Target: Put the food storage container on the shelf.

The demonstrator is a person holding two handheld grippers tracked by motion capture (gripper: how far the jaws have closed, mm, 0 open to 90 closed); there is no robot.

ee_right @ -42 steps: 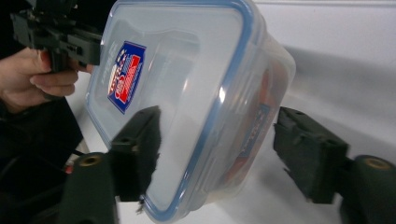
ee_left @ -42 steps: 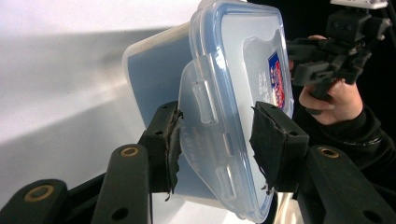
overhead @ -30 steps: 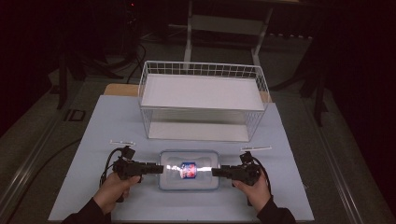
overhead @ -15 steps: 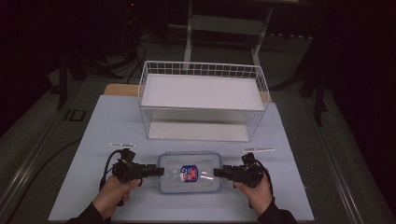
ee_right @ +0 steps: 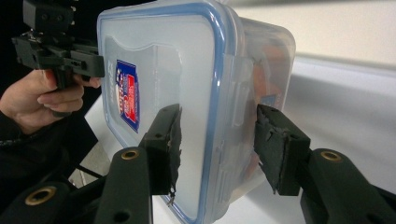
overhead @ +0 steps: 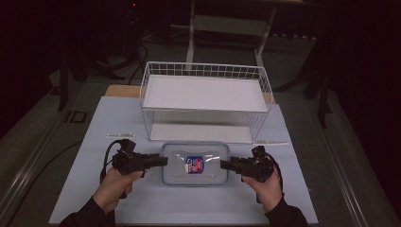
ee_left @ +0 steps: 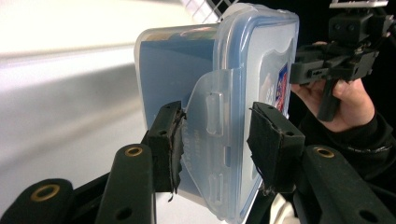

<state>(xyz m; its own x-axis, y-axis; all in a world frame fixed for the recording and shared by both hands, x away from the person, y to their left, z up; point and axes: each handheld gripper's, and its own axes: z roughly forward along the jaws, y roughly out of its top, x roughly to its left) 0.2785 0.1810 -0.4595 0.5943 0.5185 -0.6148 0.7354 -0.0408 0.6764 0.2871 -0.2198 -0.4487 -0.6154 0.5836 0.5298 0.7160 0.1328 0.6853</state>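
**Both grippers hold the container by its short ends, in front of the basket**

The plastic container (overhead: 195,163) with a blue-rimmed lid is just in front of the wire basket (overhead: 204,101), near its front wall, above the white table (overhead: 94,118). Its long axis runs parallel to the front wall of the basket, from one hand to the other.

The left gripper (overhead: 161,161) pinches the left short end. In the left gripper view, its jaws are closed on the end of the container (ee_left: 219,107) at the clear locking flap (ee_left: 210,140), one jaw on each side. The right gripper (overhead: 226,165) is at the opposite short end. In the right gripper view, its jaws stand on both sides of the lid edge of the container (ee_right: 187,93), one on the lid face and one on the body side; I judge that they also grip it.

Both hands are equally near the basket. The basket opening lies directly behind the container and higher, so the next move probably needs both grippers to lift together and carry it forward over the front wall, keeping it level.
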